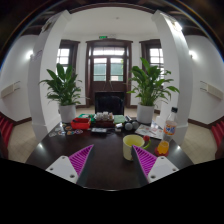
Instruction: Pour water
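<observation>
A pale yellow cup (133, 147) stands on the dark round table (100, 150), just ahead of my right finger and close to its pad. To its right lies an orange object (163, 147), and behind that stands a clear bottle with an orange cap (171, 124). My gripper (113, 160) is open above the near part of the table. Its two magenta pads (80, 157) are spread wide with only bare table between them.
Clutter of small items, among them a red box (81, 123) and dark gear (128, 125), fills the table's far side. A dark chair (109, 102) stands beyond. Two potted plants (64, 90) flank wooden doors (109, 68). White columns stand at both sides.
</observation>
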Available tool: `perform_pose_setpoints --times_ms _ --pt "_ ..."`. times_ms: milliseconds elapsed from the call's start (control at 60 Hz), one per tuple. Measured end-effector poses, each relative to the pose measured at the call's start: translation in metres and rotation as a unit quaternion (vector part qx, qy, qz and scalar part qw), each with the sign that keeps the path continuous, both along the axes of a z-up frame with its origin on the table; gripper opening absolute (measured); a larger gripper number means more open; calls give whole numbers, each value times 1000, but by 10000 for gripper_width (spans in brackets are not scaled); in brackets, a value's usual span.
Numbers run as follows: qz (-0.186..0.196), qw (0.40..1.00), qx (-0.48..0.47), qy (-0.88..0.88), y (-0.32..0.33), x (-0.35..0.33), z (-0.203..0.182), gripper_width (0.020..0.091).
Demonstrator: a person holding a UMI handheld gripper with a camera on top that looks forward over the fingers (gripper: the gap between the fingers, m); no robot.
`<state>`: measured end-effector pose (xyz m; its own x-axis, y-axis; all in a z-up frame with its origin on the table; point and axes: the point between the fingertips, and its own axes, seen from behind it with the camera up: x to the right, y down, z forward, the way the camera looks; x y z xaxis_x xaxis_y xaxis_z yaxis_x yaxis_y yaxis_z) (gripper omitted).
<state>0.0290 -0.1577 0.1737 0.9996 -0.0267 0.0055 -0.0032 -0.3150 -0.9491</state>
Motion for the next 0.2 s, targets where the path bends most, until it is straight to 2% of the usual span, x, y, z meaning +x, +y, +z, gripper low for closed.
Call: perform_pose_setpoints --times_ms 200 --pt "22 1000 5 0 -3 -24 6 739"
